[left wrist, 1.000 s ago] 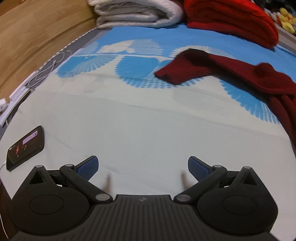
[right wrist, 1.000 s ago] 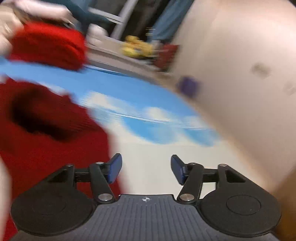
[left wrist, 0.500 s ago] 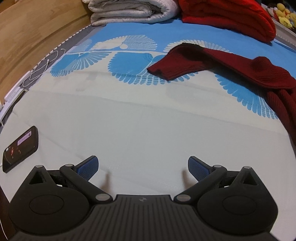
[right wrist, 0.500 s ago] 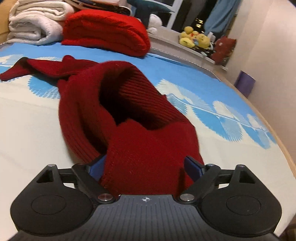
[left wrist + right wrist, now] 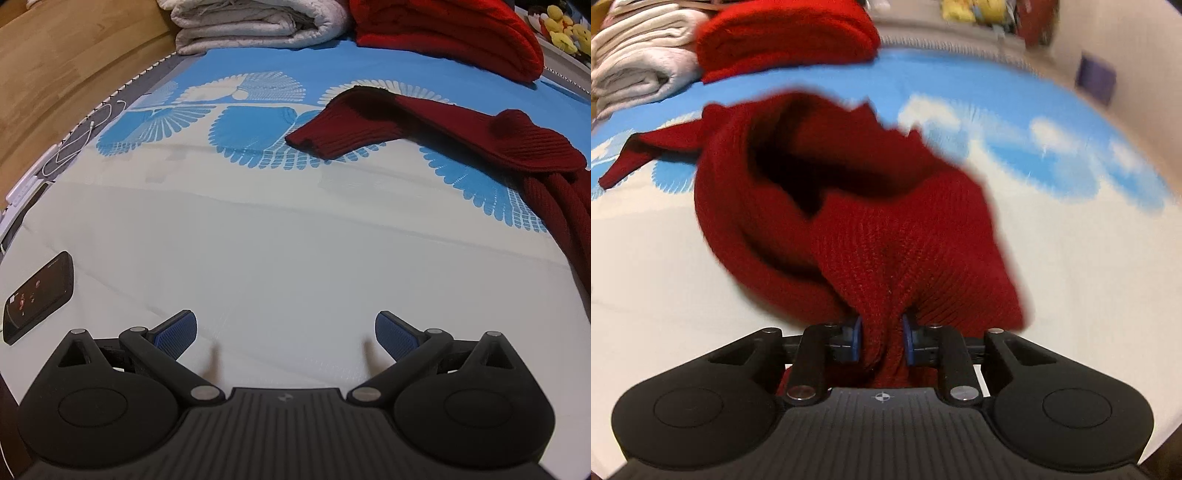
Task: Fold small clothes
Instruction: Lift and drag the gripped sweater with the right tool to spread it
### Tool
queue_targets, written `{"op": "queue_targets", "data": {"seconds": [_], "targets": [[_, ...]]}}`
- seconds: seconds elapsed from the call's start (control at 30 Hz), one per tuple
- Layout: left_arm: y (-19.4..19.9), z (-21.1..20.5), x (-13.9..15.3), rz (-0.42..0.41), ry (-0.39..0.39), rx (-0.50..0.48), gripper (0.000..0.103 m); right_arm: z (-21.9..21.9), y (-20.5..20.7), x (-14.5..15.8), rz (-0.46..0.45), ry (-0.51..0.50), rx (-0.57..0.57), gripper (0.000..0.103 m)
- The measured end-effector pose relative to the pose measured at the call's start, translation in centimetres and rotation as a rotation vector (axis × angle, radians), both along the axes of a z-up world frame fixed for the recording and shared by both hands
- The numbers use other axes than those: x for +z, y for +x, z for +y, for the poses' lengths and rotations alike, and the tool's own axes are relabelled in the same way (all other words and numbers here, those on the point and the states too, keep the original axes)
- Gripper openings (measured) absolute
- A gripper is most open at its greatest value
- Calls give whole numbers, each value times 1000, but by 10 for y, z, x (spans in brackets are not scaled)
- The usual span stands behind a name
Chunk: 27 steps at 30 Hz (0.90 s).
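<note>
Our right gripper (image 5: 881, 338) has just closed on the sweater's (image 5: 871, 221) near edge; soft, floppy knit. Left gripper (image 5: 284, 328) gapes, empty.

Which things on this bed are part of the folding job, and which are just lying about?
Part of the job:
- dark red knit garment
- right gripper, shut on it
- left gripper, open

Lying about:
- phone
- white blanket
- folded red knit
- white cable
</note>
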<state>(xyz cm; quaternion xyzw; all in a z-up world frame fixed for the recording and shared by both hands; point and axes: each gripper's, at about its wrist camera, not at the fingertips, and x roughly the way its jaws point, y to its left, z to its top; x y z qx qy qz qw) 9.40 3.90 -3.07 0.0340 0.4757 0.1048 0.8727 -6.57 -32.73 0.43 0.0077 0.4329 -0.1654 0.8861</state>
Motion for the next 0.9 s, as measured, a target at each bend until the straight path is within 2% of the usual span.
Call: {"op": "queue_targets", "data": {"seconds": [0.03, 0.1, 0.17, 0.23, 0.27, 0.3, 0.33, 0.37, 0.43, 0.57, 0.73, 0.8, 0.9], "targets": [[0, 1, 1, -3, -1, 4, 103, -10, 2, 12, -11, -19, -10, 22], [0, 3, 1, -6, -2, 11, 103, -36, 10, 42, -38, -122, -39, 21], [1, 4, 1, -6, 0, 16, 103, -60, 26, 62, -56, -268, -82, 21], [2, 3, 0, -2, 3, 16, 103, -87, 49, 67, -52, -423, -146, 22], [2, 2, -1, 0, 4, 14, 103, -98, 59, 63, -39, -466, -185, 32], [2, 2, -1, 0, 6, 12, 103, -109, 69, 57, -17, -489, -246, 63], [2, 1, -1, 0, 9, 10, 103, -114, 75, 52, 0, -506, -307, 76], [3, 1, -2, 1, 12, 10, 103, -112, 75, 47, -15, -513, -330, 85], [4, 0, -3, 6, 7, 10, 103, -91, 68, 36, -83, -469, -262, 85], [6, -2, -5, 9, 7, 10, 103, -36, 44, 3, -114, -368, -115, 85], [5, -4, -4, 3, 26, -2, 103, 17, 16, -25, -131, -173, 24, 85], [4, -2, -1, -19, 49, 3, 103, 31, 13, -34, -121, -161, 59, 85], [0, 3, 6, -58, 76, 12, 103, 43, 14, -39, -123, -225, 132, 86]]}}
